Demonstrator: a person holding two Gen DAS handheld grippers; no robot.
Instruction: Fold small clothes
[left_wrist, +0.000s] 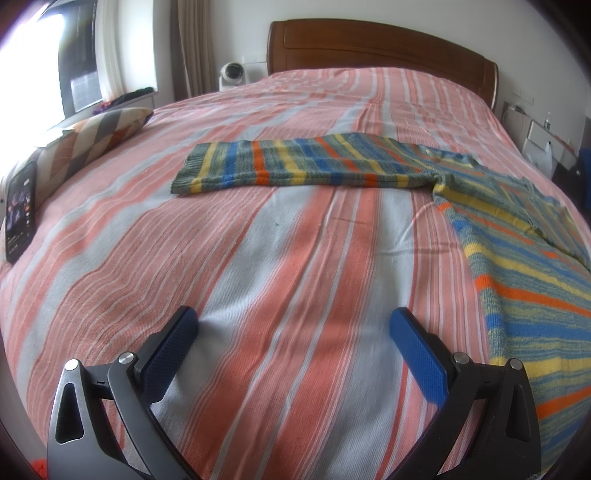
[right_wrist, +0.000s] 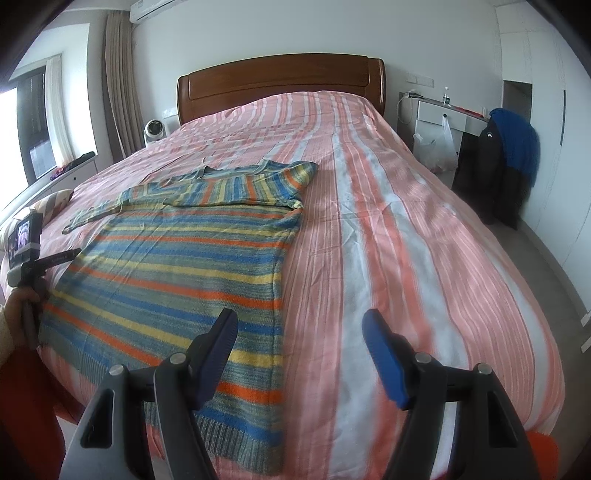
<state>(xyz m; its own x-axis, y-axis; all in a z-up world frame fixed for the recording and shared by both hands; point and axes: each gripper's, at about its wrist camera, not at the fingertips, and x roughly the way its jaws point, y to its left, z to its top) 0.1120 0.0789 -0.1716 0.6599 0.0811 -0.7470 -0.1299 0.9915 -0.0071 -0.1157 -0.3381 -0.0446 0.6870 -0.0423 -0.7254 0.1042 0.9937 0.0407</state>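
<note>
A striped knit sweater in blue, yellow, orange and green lies flat on the bed. Its right sleeve is folded across the chest; its left sleeve stretches out sideways. In the left wrist view the body lies at the right. My left gripper is open and empty, above bare bedspread left of the sweater. My right gripper is open and empty, over the sweater's right edge near the hem.
The bed has a pink and grey striped cover and a wooden headboard. A patterned pillow and a phone lie at the left edge. The left gripper's handle with a screen shows at far left. A desk and jacket-draped chair stand right.
</note>
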